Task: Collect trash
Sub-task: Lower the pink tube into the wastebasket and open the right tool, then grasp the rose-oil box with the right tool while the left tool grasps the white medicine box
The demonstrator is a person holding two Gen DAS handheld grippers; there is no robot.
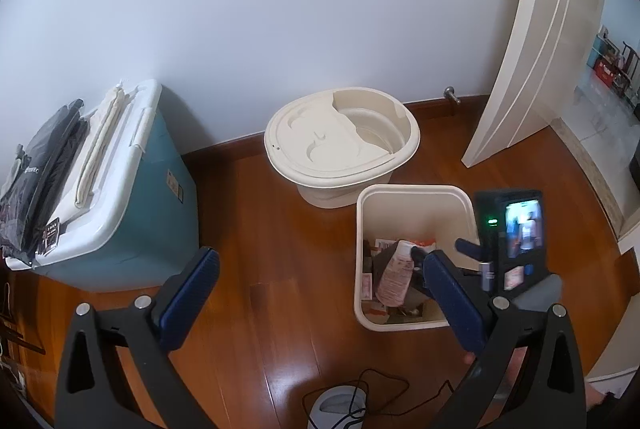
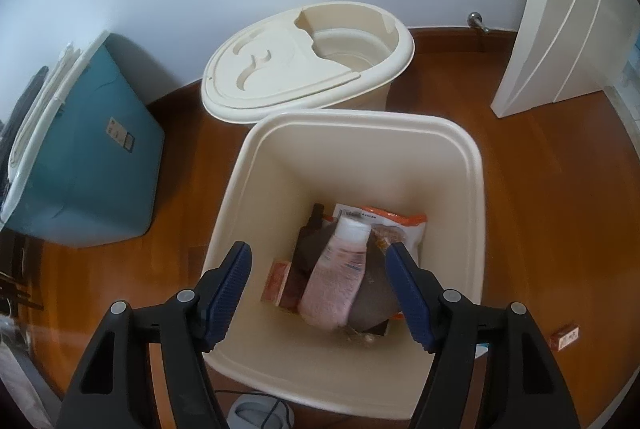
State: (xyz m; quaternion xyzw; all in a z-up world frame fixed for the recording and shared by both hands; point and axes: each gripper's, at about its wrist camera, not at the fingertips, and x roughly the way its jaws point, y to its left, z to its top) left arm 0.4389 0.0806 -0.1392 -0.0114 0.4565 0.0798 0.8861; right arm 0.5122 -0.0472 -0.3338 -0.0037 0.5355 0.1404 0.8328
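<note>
Left wrist view: left gripper (image 1: 316, 269) hangs over bare wooden floor (image 1: 272, 229), jaws spread wide, nothing between them. To its right stands a cream waste bin (image 1: 416, 191) with trash inside; a pink bottle (image 1: 396, 271) leans on top of the pile. The right gripper (image 1: 440, 251) reaches down over the bin's right side, its camera unit's lit screen facing this way. Behind the bin sits a cream oval tub (image 1: 340, 141), partly lidded. A teal storage box (image 1: 152, 213) stands at left against the wall, folded cloth and dark packets on its white lid. White door (image 1: 536, 41) at right.

Right wrist view: right gripper (image 2: 318, 259) points down into the waste bin (image 2: 360, 127), jaws apart and gripping nothing. The pink bottle (image 2: 340, 275) lies loose between and below the blue pads, on a dark grey item and an orange snack packet (image 2: 394, 223). A small red box (image 2: 565, 336) lies on the floor at right.
</note>
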